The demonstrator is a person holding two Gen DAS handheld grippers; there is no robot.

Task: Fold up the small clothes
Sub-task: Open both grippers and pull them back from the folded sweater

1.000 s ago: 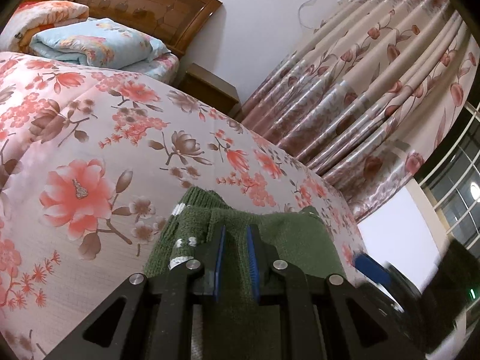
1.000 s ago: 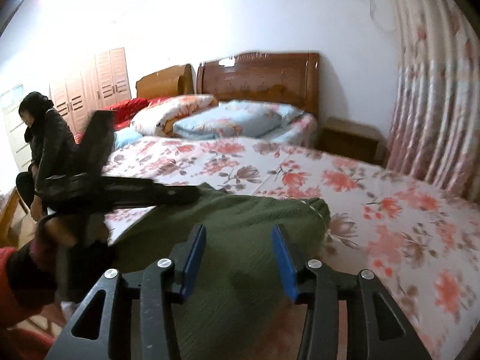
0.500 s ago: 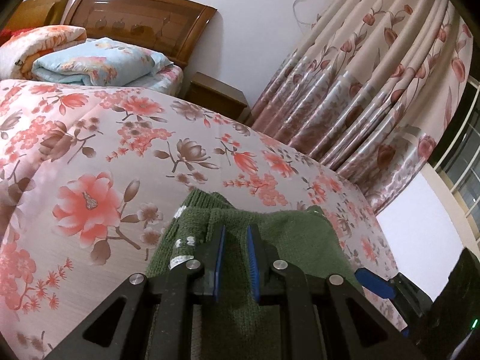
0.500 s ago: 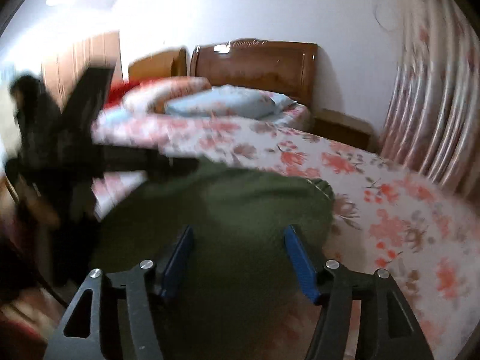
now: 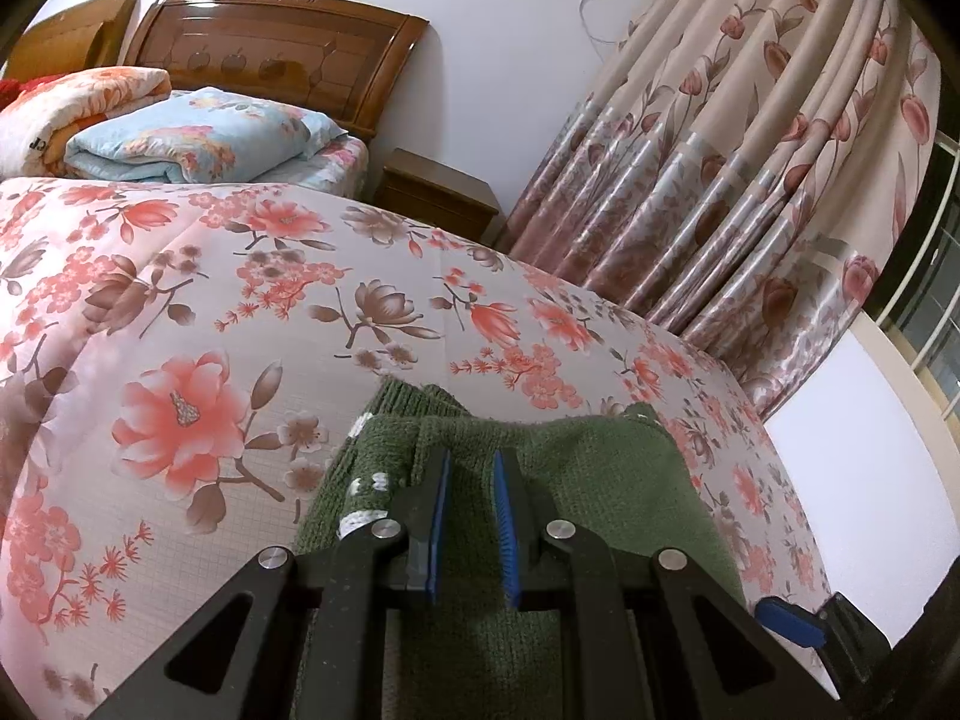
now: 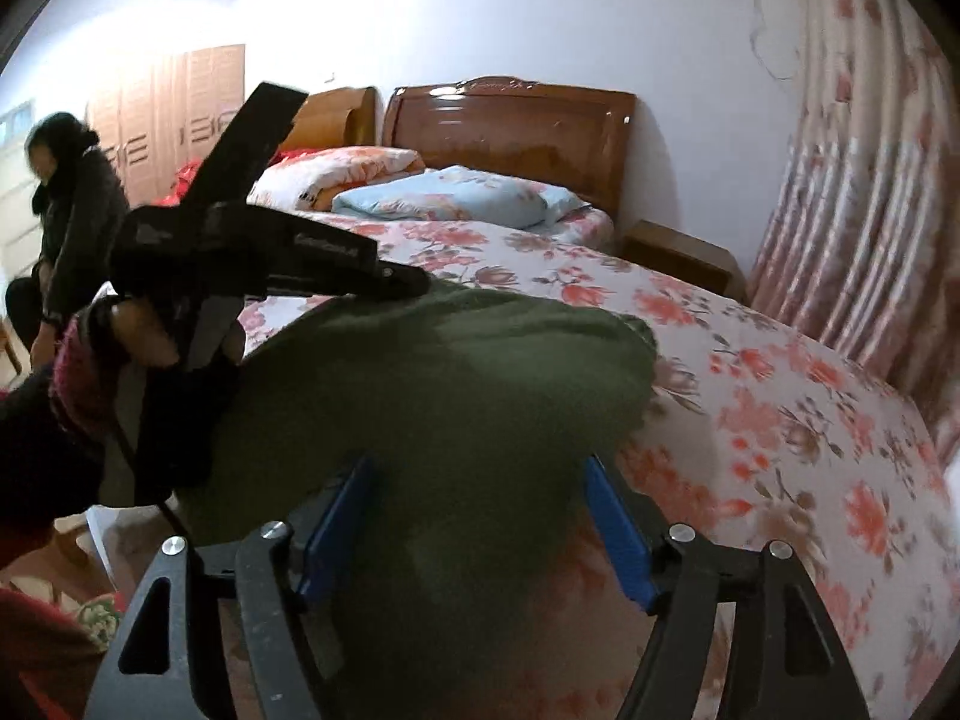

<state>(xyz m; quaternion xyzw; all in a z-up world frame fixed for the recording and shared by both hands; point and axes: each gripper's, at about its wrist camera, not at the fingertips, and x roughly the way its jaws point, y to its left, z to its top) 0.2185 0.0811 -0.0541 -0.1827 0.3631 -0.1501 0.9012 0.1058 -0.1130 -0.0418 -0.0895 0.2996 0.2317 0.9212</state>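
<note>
A dark green knitted garment (image 5: 600, 480) with small white marks lies bunched on the floral bedspread (image 5: 180, 324) near the bed's front edge. My left gripper (image 5: 471, 462) is shut on a fold of it, its blue pads close together on the knit. In the right wrist view the left gripper (image 6: 420, 287) holds the garment's (image 6: 480, 396) far left edge raised, with a hand (image 6: 144, 330) on its handle. My right gripper (image 6: 477, 468) stands wide open over the garment's near part; the cloth spreads between and under its blue pads (image 6: 336, 516), which do not press on it.
Folded quilts (image 5: 198, 144) lie at the wooden headboard (image 5: 270, 54). A nightstand (image 5: 438, 192) and a floral curtain (image 5: 750, 150) stand to the right. A person in dark clothes (image 6: 72, 216) sits beyond the bed's left side, before a wardrobe (image 6: 180, 120).
The right gripper's jaws have spread wider and it has shifted across the green garment. The left gripper keeps its grip and has rolled slightly.
</note>
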